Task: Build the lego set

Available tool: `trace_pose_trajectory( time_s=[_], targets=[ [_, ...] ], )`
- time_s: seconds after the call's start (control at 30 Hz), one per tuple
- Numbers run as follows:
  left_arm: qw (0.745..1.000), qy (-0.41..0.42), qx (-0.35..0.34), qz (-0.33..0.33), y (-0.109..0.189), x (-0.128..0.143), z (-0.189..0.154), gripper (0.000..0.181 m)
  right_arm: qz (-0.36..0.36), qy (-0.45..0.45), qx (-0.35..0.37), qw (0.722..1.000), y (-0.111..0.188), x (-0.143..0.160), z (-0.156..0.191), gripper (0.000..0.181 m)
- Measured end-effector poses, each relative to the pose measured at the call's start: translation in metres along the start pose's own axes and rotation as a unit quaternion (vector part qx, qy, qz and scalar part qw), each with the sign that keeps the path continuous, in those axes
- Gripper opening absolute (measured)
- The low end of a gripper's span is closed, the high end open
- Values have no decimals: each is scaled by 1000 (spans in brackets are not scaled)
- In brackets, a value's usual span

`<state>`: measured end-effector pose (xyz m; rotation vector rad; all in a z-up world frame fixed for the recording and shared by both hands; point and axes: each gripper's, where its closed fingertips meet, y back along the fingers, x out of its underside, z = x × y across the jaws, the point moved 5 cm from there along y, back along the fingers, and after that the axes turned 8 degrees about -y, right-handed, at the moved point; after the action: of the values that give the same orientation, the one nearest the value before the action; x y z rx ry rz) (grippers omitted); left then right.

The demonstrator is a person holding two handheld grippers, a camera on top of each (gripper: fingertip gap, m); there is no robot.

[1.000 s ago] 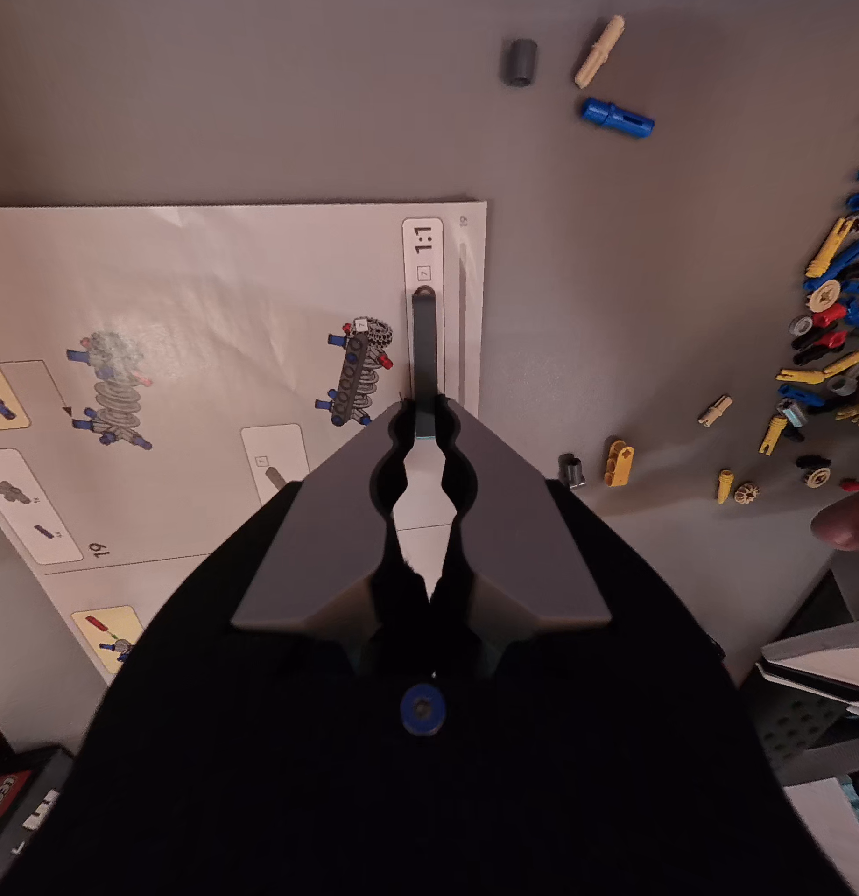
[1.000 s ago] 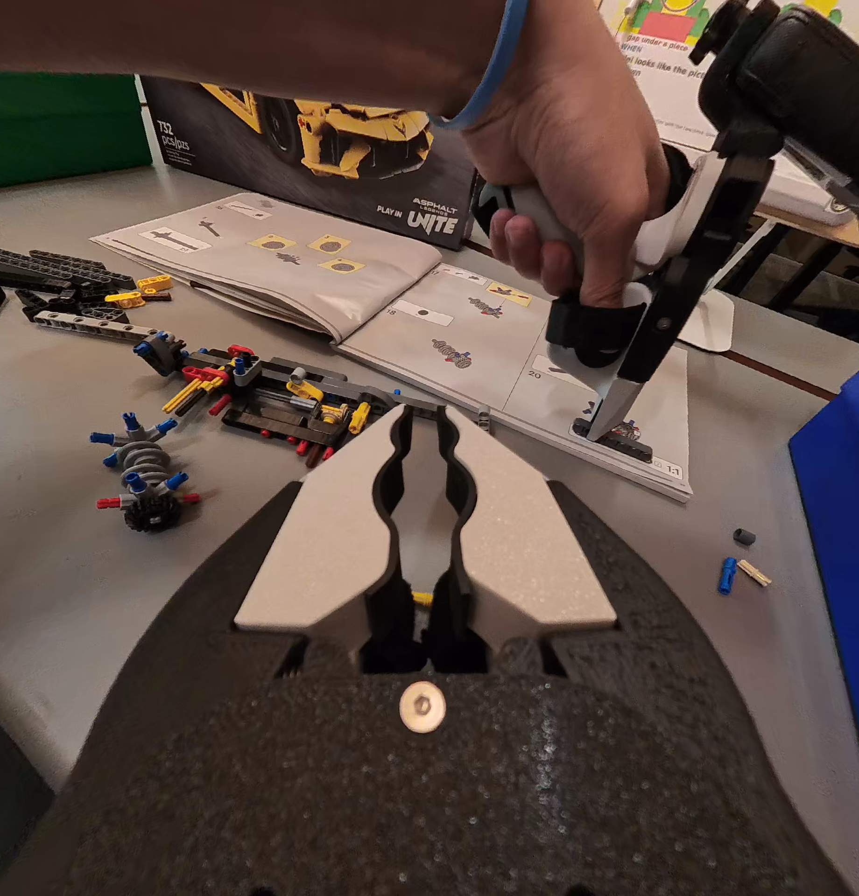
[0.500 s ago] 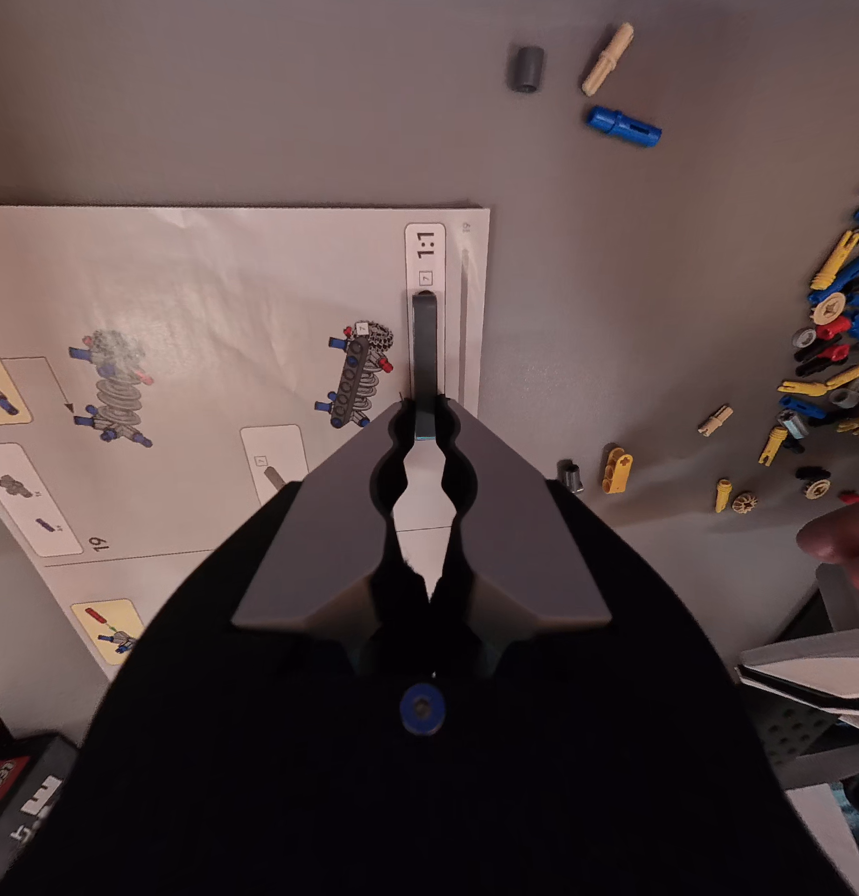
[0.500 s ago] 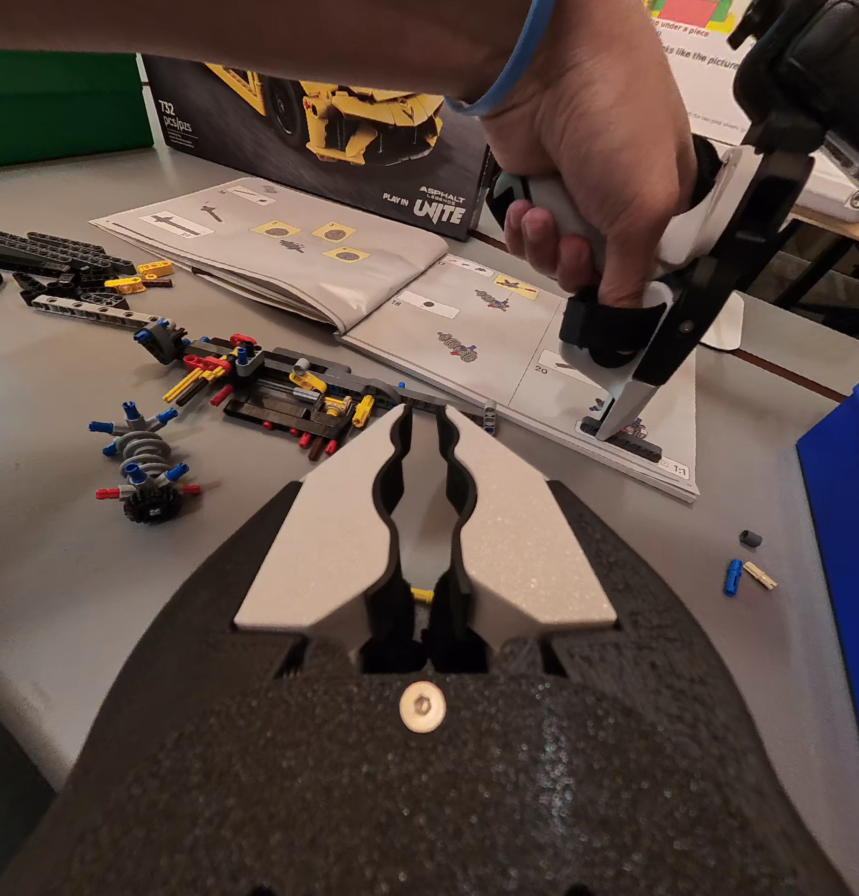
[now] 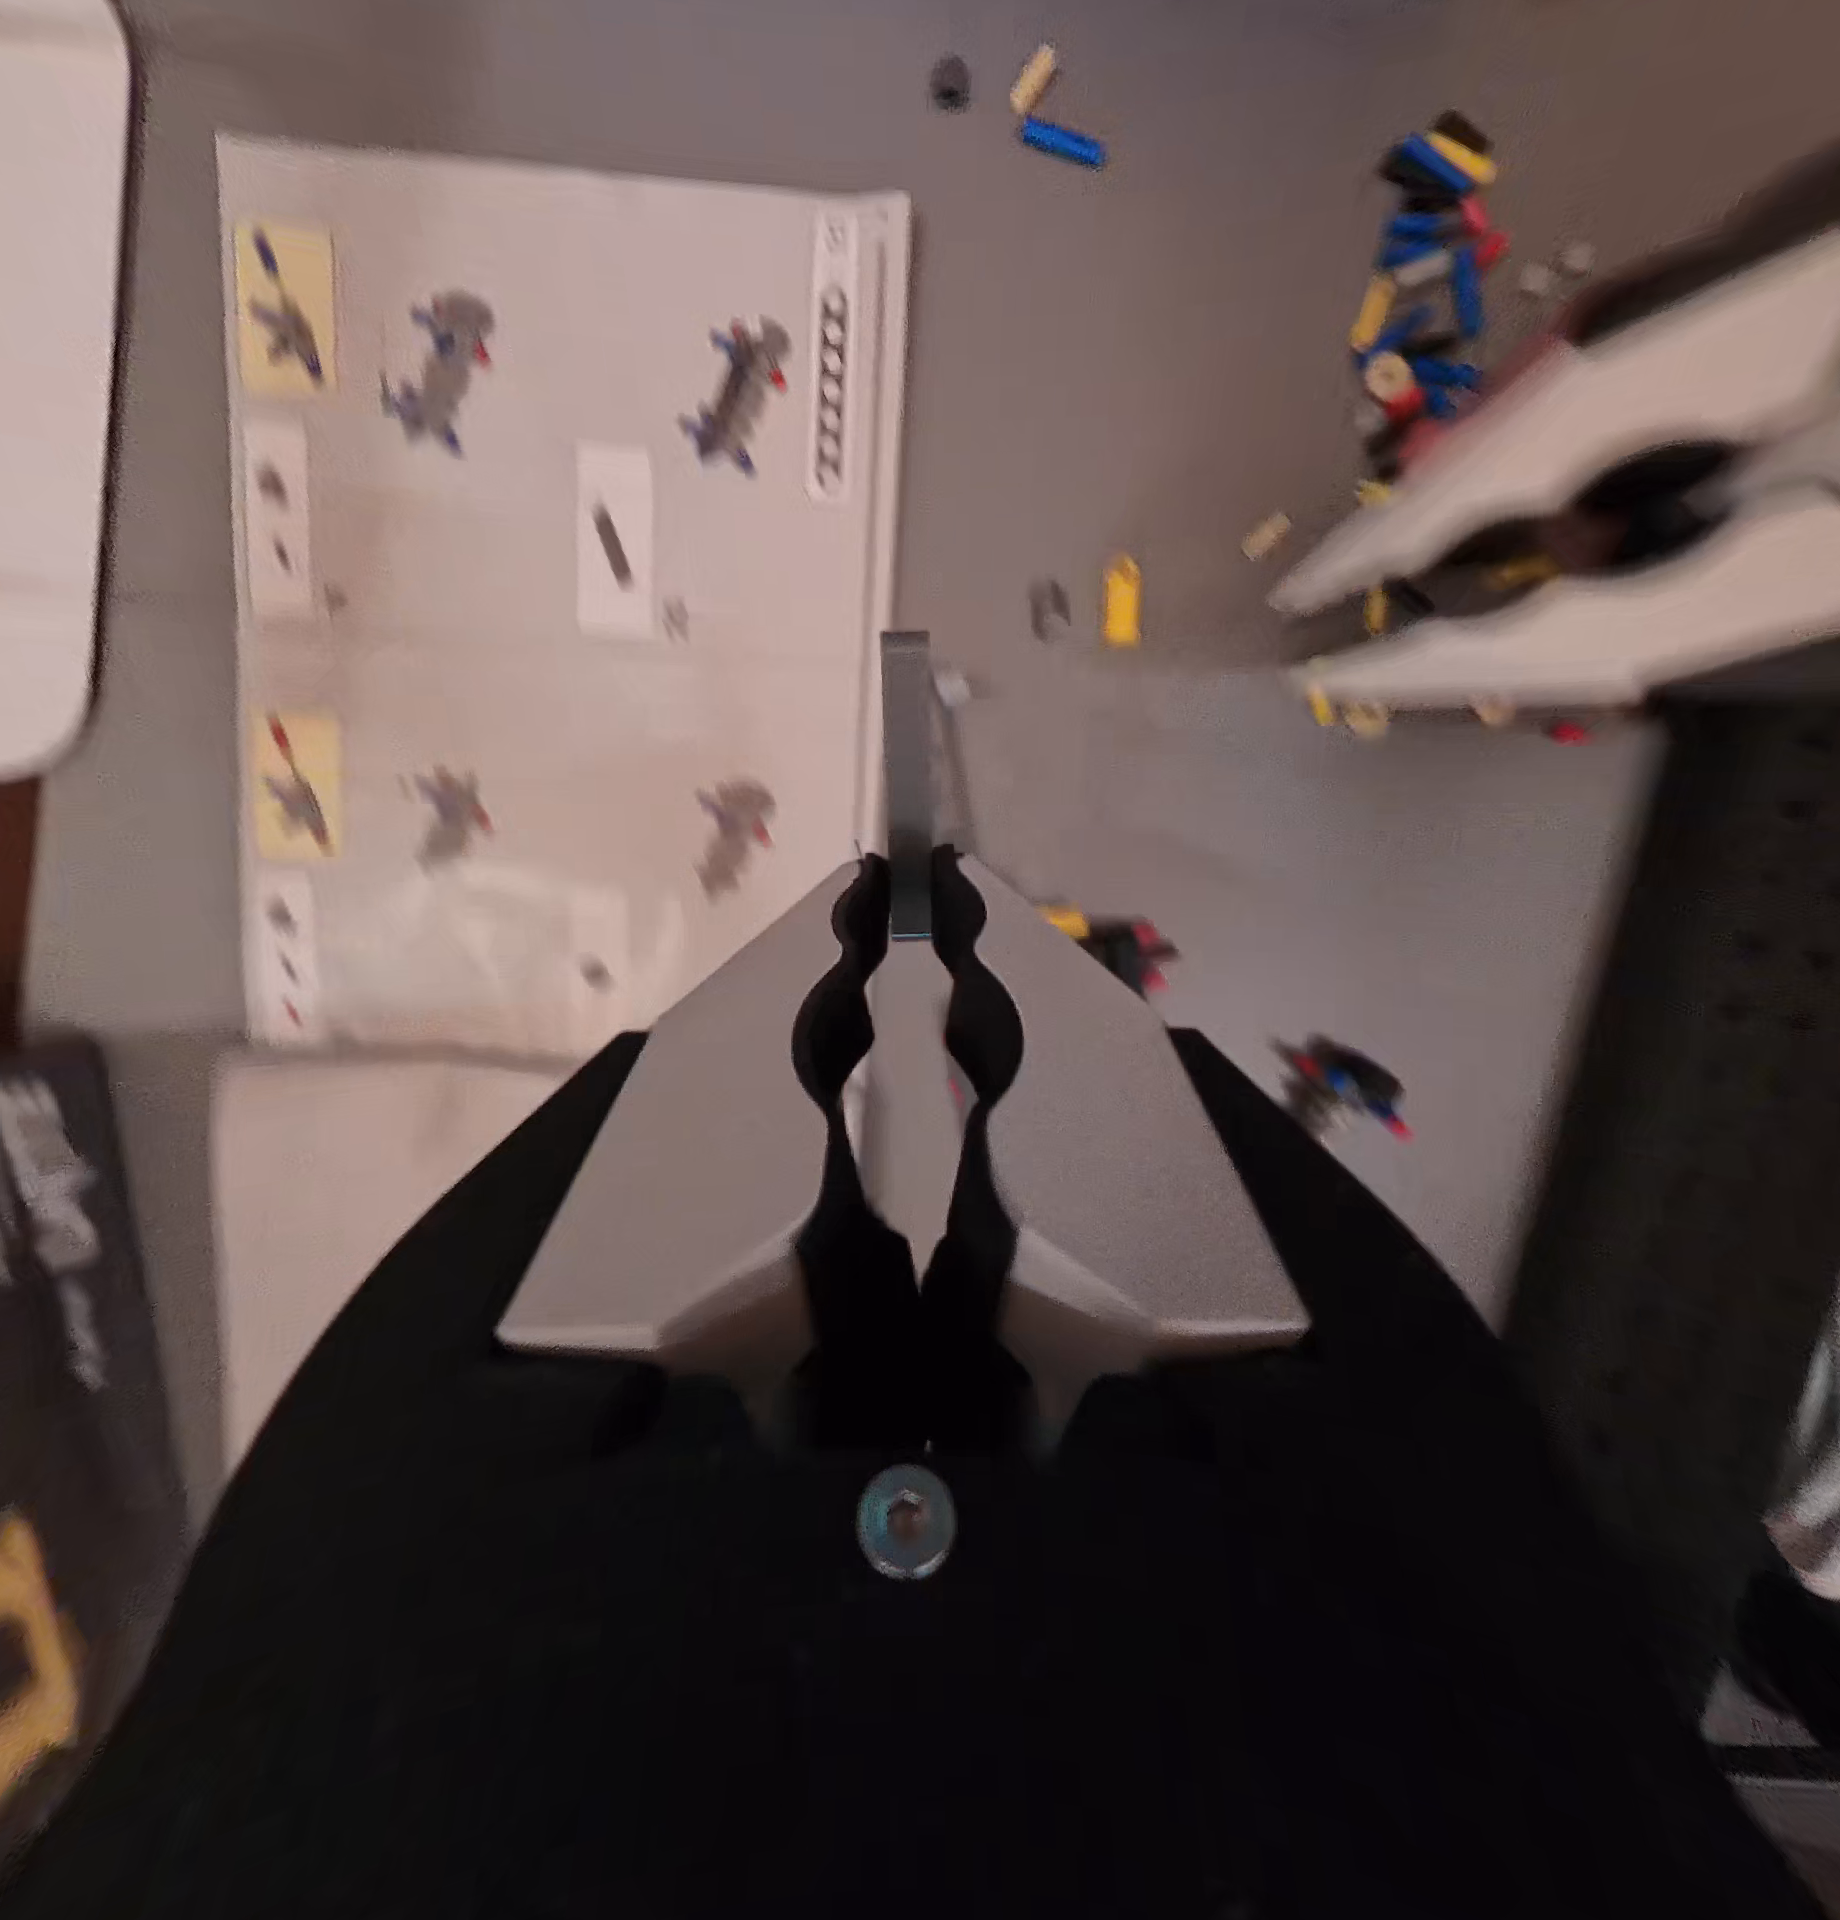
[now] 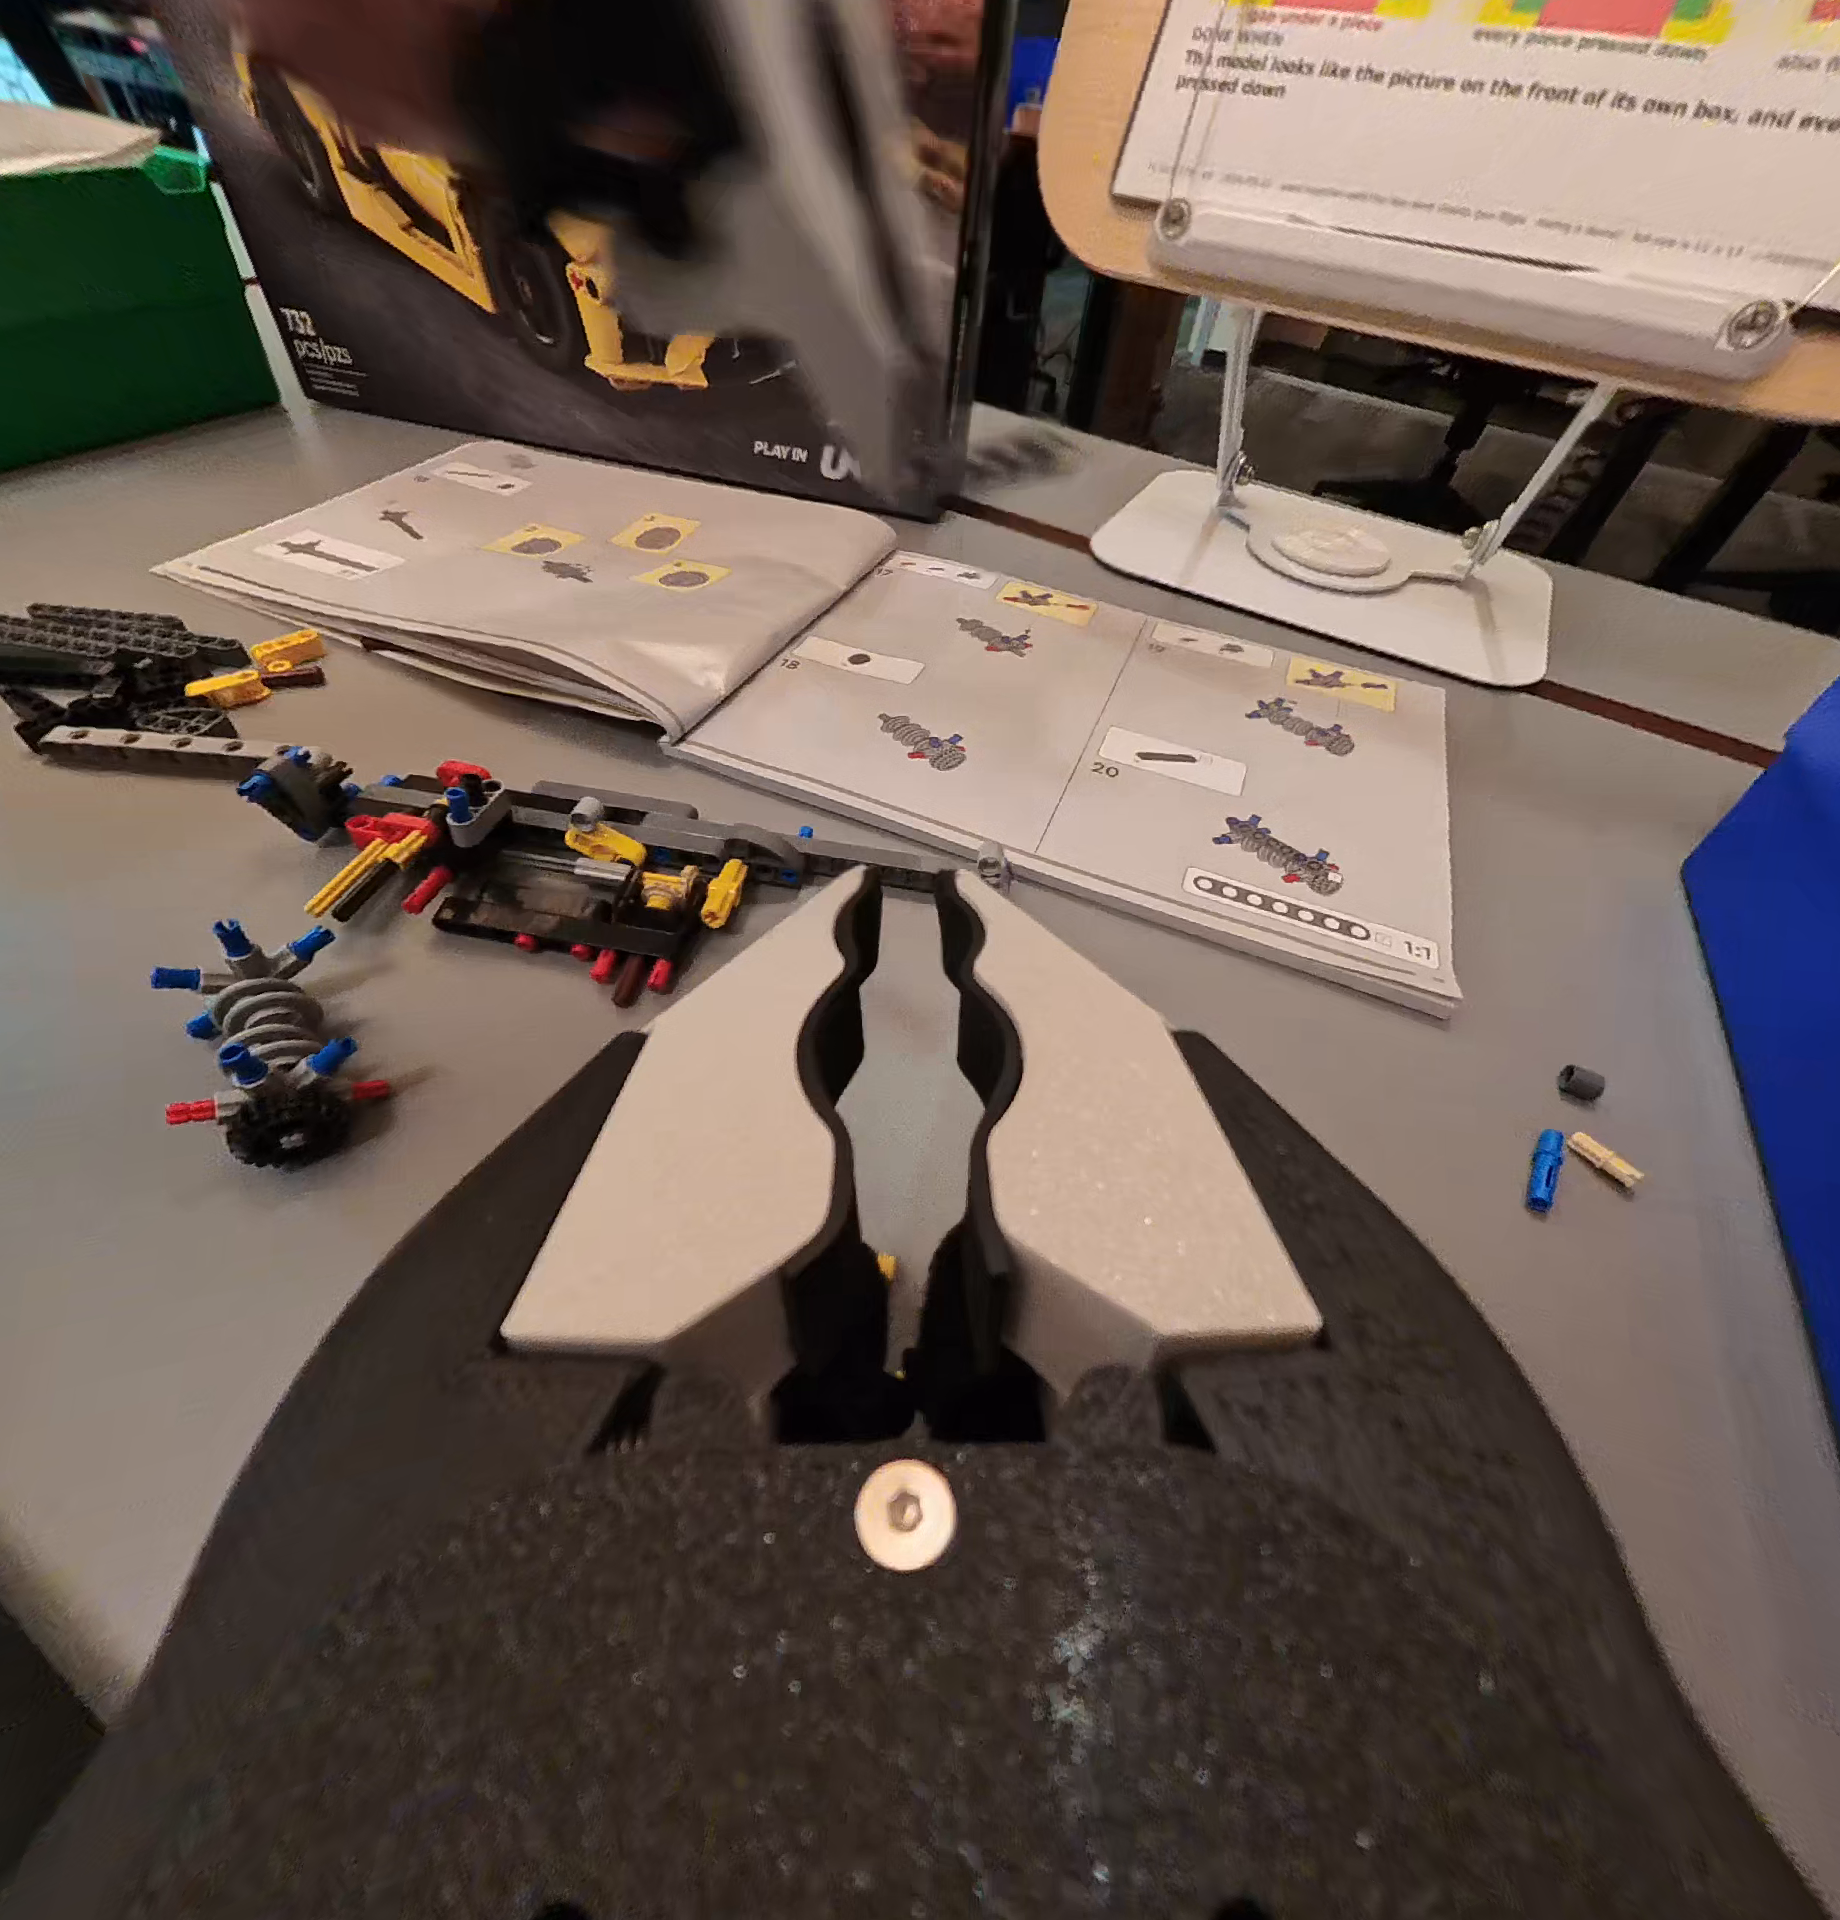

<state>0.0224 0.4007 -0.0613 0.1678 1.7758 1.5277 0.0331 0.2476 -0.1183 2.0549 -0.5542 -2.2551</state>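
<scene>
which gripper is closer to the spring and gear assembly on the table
Right. The right gripper hangs low just right of the spring and gear assembly; the left gripper, shut on a grey beam, sits high above the booklet, farther off.

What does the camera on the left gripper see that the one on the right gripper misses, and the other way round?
Only the left wrist view shows the left gripper pinching a grey beam, the heap of loose parts, and the right gripper from outside.

Only the right wrist view shows the document stand, the green box, the spring assembly and the half-built chassis.

Both show the open instruction booklet, the set's box and the blue pin beside a tan pin on the table.
</scene>
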Motion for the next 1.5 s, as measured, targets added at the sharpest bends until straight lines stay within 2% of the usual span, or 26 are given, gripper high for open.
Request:
trace_pose_trajectory(
  time_s=[0.03,0.1,0.17,0.23,0.3,0.37,0.47,0.67,0.87,0.97,1.07,1.2,1.27,1.37,1.43,1.5],
  targets=[
    [1000,10,-5,-13,14,24,-18,6,2,-9,-4,1000,-1,0,-1,9],
    [1000,15,8,-8,23,75,-66,6,10,-20,-10,1000,-3,2,-1,10],
    [999,32,35,14,18,123,-118,6,20,-20,-8,1000,-7,4,-1,10],
    [996,65,52,20,10,157,-158,6,16,-19,-5,1000,-11,3,-2,10],
    [993,104,50,0,6,171,-180,6,1,-13,13,1000,-15,-4,-7,11],
    [990,136,37,-24,6,175,-187,6,-16,-3,27,1000,-16,-11,-10,11],
    [989,144,9,15,1,190,-185,6,-22,7,44,999,-14,-12,-14,10],
    [991,133,24,15,-14,190,-178,6,-24,17,38,999,-11,-12,-12,10],
    [994,110,17,8,-18,183,-177,7,0,77,19,997,-13,-5,7,10],
    [994,108,6,1,-19,181,-177,12,8,99,44,994,-14,-3,6,9],
    [994,111,-9,-14,-19,178,-179,22,19,79,45,996,-14,-1,1,9],
    [991,114,-46,-60,-16,170,-176,22,21,70,31,997,-14,1,4,9],
    [987,112,-66,-92,-16,162,-172,21,23,85,-3,996,-13,2,14,9],
    [983,100,-72,-135,-20,149,-166,20,42,116,-114,986,-6,5,51,7],
    [984,91,-61,-142,-24,143,-164,21,83,95,-216,968,2,10,81,11],
    [986,89,-54,-133,-30,142,-161,22,109,102,-258,955,7,14,99,11]
  ],
)
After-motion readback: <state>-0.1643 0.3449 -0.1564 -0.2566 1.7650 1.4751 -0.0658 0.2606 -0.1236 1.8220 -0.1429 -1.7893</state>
